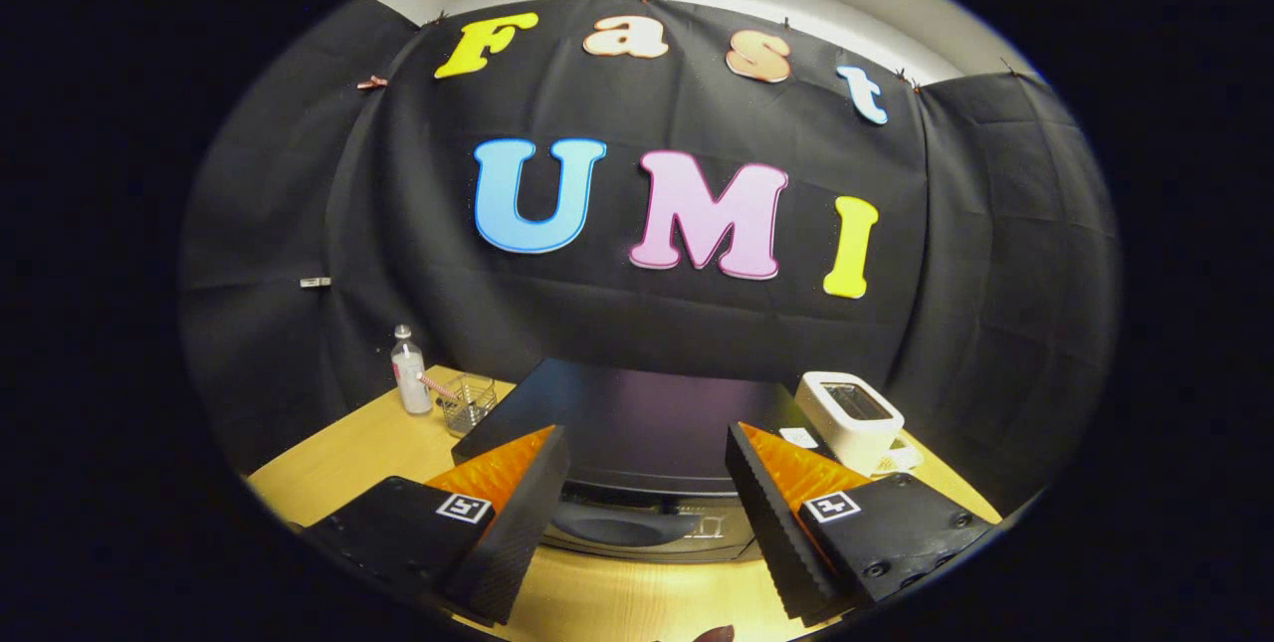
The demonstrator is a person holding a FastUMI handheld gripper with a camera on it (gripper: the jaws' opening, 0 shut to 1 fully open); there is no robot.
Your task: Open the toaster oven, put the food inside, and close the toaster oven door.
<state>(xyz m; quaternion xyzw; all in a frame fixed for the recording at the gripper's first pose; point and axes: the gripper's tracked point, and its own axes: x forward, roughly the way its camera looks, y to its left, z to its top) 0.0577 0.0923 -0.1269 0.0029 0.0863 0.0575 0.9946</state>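
Observation:
A black toaster oven stands on the wooden table, seen from above and in front. Its dark top faces me. The door handle shows low on the front, between my two fingers, and the door looks closed. My gripper hovers open above the oven's front edge, its fingers spread wide to either side of the handle with nothing between them. A small dark reddish thing peeks in just below the fingers; I cannot tell what it is.
A white slot toaster stands right of the oven at the table's back. To the oven's left are a small clear bottle and a wire basket with a striped stick. The black cloth wall rises close behind.

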